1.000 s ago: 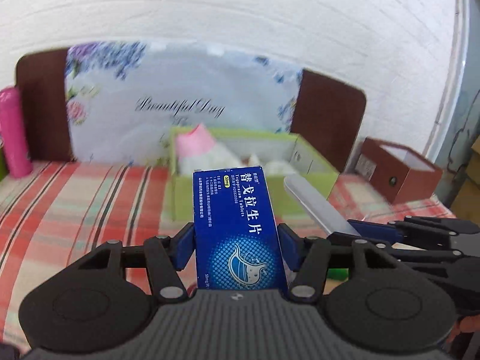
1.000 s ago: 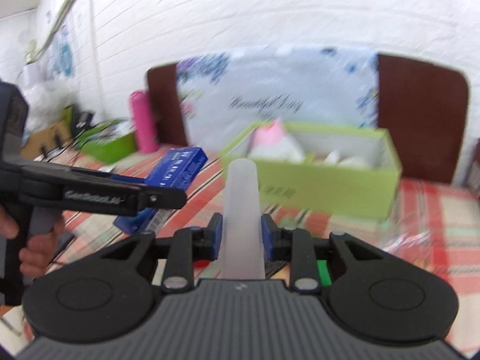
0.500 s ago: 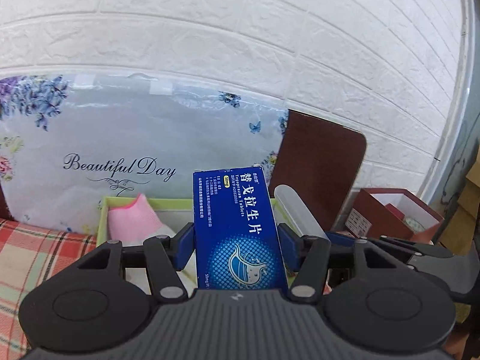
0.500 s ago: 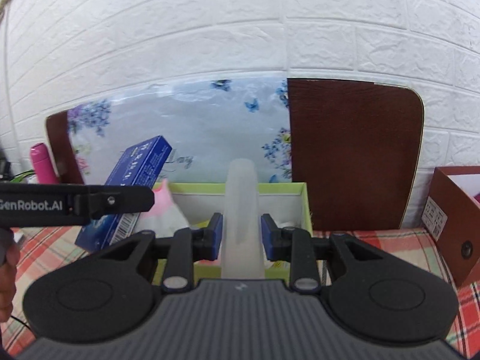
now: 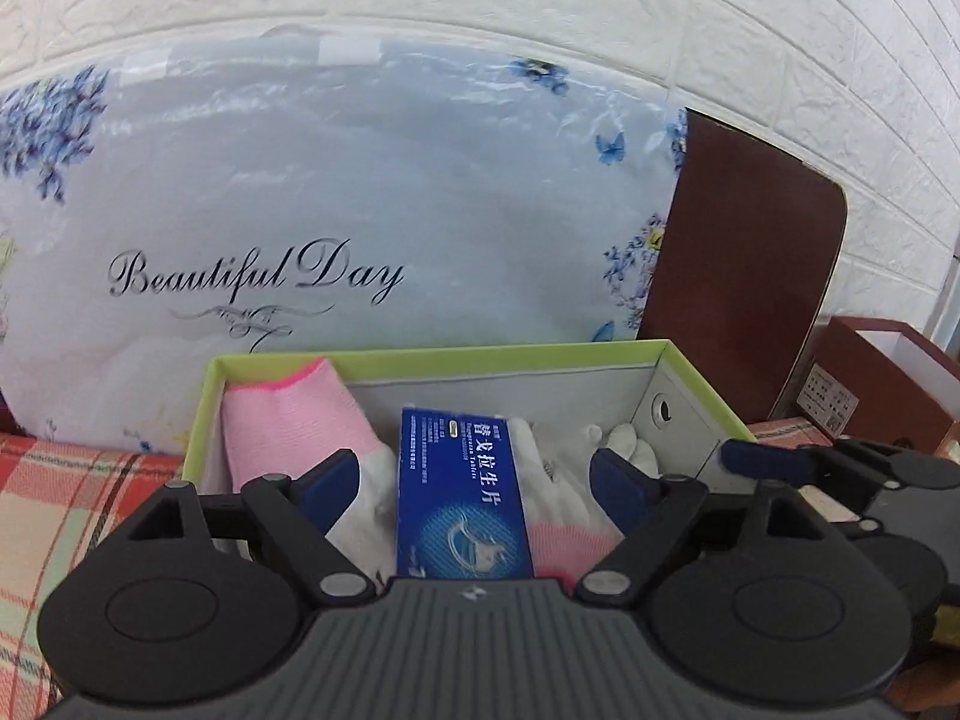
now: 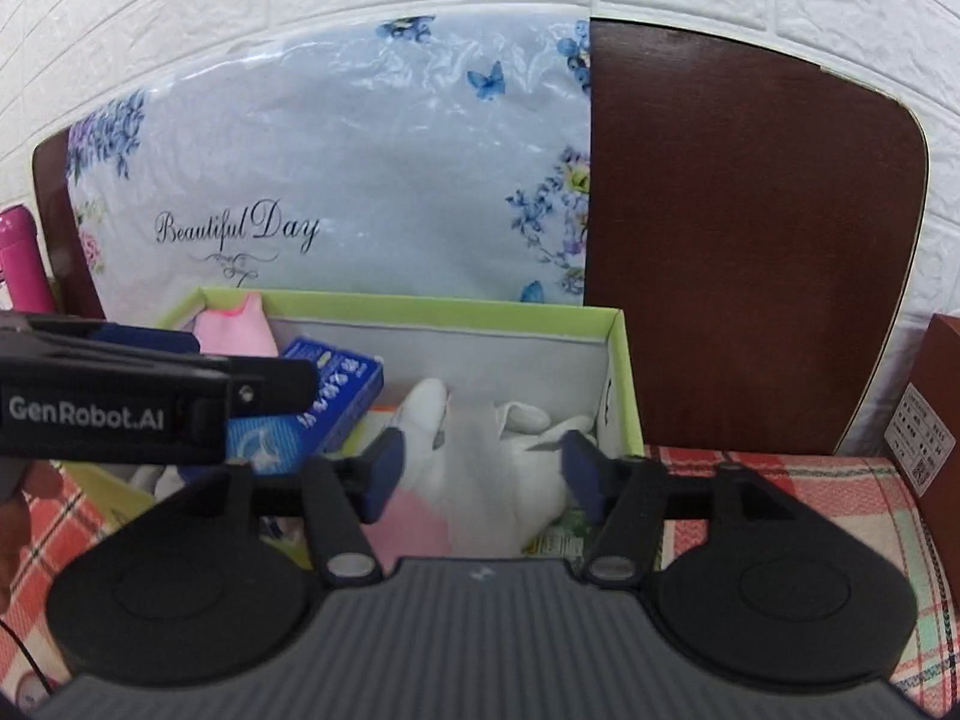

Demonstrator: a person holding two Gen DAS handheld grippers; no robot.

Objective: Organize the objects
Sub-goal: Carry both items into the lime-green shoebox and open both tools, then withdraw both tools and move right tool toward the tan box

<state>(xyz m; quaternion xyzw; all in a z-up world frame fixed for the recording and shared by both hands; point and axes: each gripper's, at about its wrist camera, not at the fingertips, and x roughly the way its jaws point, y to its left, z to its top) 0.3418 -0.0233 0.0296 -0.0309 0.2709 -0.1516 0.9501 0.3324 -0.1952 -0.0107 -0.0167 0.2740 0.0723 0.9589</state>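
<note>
A lime-green box [image 5: 480, 354] holds pink-cuffed white gloves [image 5: 288, 420]. A blue medicine carton [image 5: 462, 504] lies tilted on the gloves. My left gripper [image 5: 474, 477] hangs over it with jaws opening, and the pads stand clear of the carton on both sides. In the right wrist view my right gripper [image 6: 483, 456] is over the same green box [image 6: 420, 303], jaws opening with nothing between them and only the gloves [image 6: 480, 438] below. The blue carton [image 6: 336, 390] sits left of it, under the left gripper's fingers [image 6: 270, 384]. The translucent tube is out of sight.
A floral "Beautiful Day" bag [image 5: 300, 210] and a dark brown board [image 6: 750, 240] lean on the white brick wall behind the box. A brown carton [image 5: 870, 372] stands at the right and a pink bottle [image 6: 18, 258] at the far left. Checked cloth [image 6: 780, 480] covers the table.
Both grippers came forward over the green box and opened. The blue carton left the left jaws and dropped onto the gloves. The translucent tube left the right jaws and disappeared from view.
</note>
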